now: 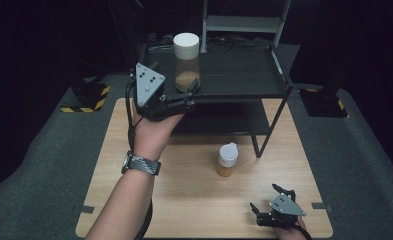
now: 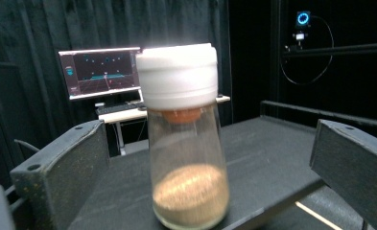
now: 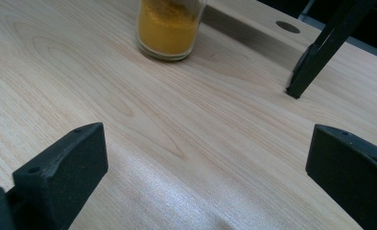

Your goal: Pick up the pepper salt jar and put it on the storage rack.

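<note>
- Your left tool (image 1: 190, 95) sits wide, both jaws flanking the tall jar (image 2: 183, 139) with clear gaps either side; neither pad touches glass, so the jar stands free on the black shelf (image 1: 244, 75), right at its front edge.
- Desk (image 1: 194, 200) and shelf differ in height, so whichever you intend here, closing on the jar or backing away from it, keep the tool level with the shelf top and don't dip the wrist.
- Jar first: it is tall, narrow, white-capped, with brown powder only at the bottom. If you grip, close on the glass low down, below the cap, and centre it between the jaws so it doesn't tip off the edge.
- If you release, draw straight back toward yourself without brushing either side.
- Small jar (image 1: 227, 160) of yellow powder waits on the desk near the shelf leg (image 3: 315, 57).
- Your right tool (image 1: 269, 210) rests wide on the desk, holding nothing, aimed at that jar but well apart from it.
</note>
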The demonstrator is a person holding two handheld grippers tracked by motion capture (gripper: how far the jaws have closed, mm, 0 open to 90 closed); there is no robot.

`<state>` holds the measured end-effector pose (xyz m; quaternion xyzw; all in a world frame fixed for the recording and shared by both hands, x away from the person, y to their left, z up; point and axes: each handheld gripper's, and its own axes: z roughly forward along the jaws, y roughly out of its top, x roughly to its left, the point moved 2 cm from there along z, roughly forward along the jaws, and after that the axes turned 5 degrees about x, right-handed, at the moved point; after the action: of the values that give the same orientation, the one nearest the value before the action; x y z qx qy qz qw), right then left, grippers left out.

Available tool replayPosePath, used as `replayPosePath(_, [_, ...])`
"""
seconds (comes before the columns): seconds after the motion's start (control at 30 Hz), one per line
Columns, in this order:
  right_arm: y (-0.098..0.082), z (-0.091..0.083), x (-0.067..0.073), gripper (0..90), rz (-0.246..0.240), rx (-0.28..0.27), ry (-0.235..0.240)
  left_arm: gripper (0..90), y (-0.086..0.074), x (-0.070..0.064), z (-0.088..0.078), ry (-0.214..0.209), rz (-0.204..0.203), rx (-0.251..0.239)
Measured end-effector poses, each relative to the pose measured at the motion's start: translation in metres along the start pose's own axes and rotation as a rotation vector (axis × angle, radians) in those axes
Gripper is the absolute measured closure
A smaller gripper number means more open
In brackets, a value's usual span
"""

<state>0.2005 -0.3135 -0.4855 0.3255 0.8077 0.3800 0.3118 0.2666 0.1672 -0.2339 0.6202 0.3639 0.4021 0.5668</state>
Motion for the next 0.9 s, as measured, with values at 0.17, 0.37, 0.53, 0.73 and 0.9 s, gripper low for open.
replayPosePath(0.17, [0.000,0.000,0.000,0.0,-0.005,0.001,-0.002,0.4,-0.011,-0.001,-0.010,-0.017,0.012,0.007])
replayPosePath(0.37, [0.000,0.001,0.000,0.0,-0.010,0.002,-0.002,0.4,-0.021,-0.004,-0.018,-0.028,0.022,0.014])
replayPosePath(0.53, [0.001,0.000,0.001,0.0,-0.011,0.004,-0.001,0.5,-0.031,-0.006,-0.025,-0.035,0.035,0.020])
replayPosePath(0.73, [0.001,0.001,0.000,0.0,-0.010,0.003,0.000,0.4,-0.043,-0.008,-0.032,-0.046,0.038,0.025])
replayPosePath(0.9, [0.001,0.000,0.000,0.0,-0.009,0.003,0.000,0.5,-0.056,-0.009,-0.040,-0.048,0.034,0.031])
